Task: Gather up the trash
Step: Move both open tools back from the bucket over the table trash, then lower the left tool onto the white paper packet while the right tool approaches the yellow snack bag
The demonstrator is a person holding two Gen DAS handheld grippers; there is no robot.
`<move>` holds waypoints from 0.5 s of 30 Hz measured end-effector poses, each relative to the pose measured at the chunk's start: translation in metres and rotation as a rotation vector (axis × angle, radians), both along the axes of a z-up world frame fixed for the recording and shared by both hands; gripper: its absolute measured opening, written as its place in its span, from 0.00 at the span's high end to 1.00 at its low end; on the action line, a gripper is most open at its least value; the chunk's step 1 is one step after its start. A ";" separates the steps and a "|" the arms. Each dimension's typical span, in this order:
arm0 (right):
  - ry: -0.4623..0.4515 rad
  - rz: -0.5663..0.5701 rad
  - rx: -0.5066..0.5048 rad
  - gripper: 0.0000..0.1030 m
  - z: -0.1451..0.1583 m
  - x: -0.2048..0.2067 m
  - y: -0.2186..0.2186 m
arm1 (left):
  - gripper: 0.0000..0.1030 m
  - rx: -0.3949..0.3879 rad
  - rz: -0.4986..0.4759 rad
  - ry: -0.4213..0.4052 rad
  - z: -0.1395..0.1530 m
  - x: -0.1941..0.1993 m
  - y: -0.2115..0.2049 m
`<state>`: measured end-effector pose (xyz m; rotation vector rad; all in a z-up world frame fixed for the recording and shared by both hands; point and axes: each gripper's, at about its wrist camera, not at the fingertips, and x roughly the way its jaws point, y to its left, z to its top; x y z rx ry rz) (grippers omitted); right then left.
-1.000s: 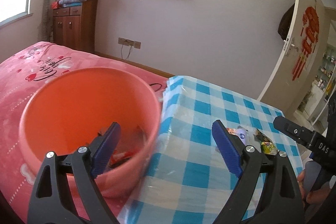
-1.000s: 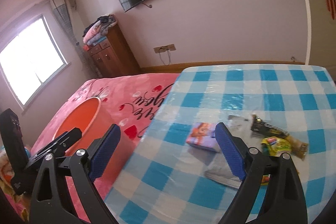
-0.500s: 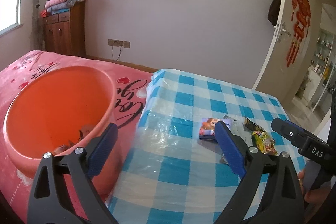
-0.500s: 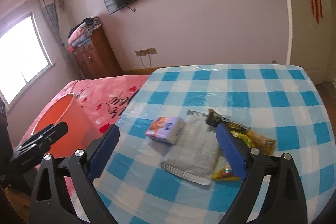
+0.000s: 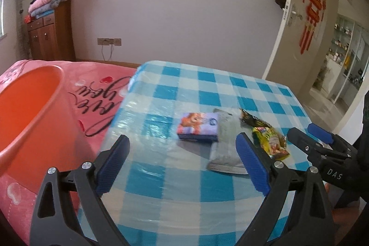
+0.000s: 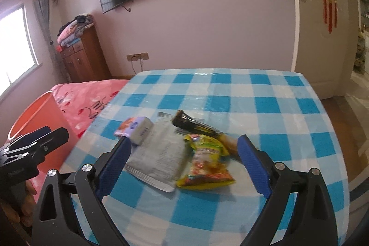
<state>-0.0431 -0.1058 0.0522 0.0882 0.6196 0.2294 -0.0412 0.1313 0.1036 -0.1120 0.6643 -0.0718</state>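
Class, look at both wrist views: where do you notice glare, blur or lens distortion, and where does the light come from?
Left wrist view: sheen on the clear plastic over the blue-and-white checked tablecloth; the white door frame bows from the fisheye lens; the orange plastic bucket looks soft. Right wrist view: the bright window at left is washed out; the yellow snack wrapper is slightly blurred.

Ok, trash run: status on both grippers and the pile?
Left gripper open, empty. Right gripper open, empty, above wrappers. Tissue pack, silver pouch, yellow wrapper, dark wrapper on checked table. Orange bin left, path clear.
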 end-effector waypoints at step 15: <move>0.041 -0.069 -0.010 0.11 -0.027 0.004 -0.053 | 0.09 0.033 -0.104 0.074 -0.032 0.018 -0.059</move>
